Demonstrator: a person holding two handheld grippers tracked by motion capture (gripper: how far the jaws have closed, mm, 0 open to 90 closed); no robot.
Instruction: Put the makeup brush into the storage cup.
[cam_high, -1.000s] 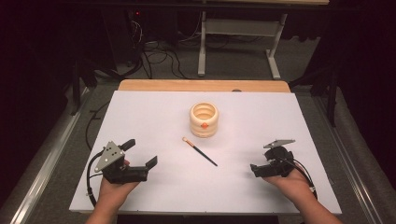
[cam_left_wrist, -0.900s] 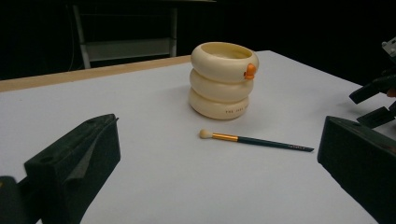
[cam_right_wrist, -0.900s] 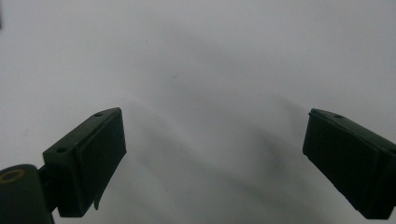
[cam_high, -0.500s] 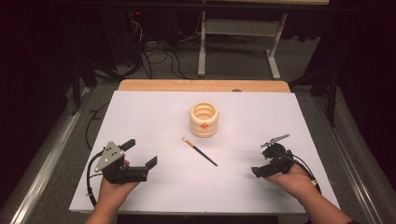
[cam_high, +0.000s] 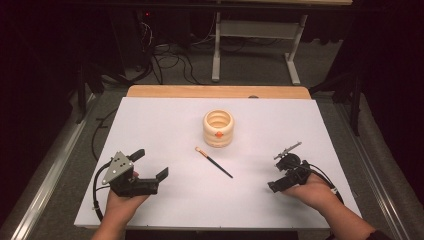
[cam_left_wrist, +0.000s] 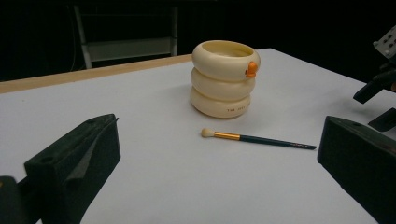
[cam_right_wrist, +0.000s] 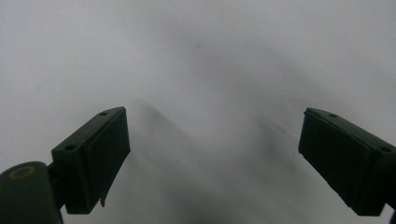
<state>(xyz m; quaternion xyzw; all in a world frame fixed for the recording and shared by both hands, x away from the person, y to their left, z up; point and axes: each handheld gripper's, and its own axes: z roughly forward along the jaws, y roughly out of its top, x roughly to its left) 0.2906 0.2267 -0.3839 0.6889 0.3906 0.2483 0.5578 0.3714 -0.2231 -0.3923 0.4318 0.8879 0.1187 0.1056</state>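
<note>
The right gripper (cam_high: 282, 175) has tilted down toward the table (cam_high: 150, 125), jaws apart like the left gripper (cam_high: 150, 167), so the brush (cam_high: 214, 162) between them seems next.

A white-topped counter (cam_high: 150, 125) with a wooden far edge is seen. Grey floor (cam_high: 185, 70), tangled cables (cam_high: 165, 55) and a metal frame (cam_high: 255, 30) are noted in dark surroundings.
</note>
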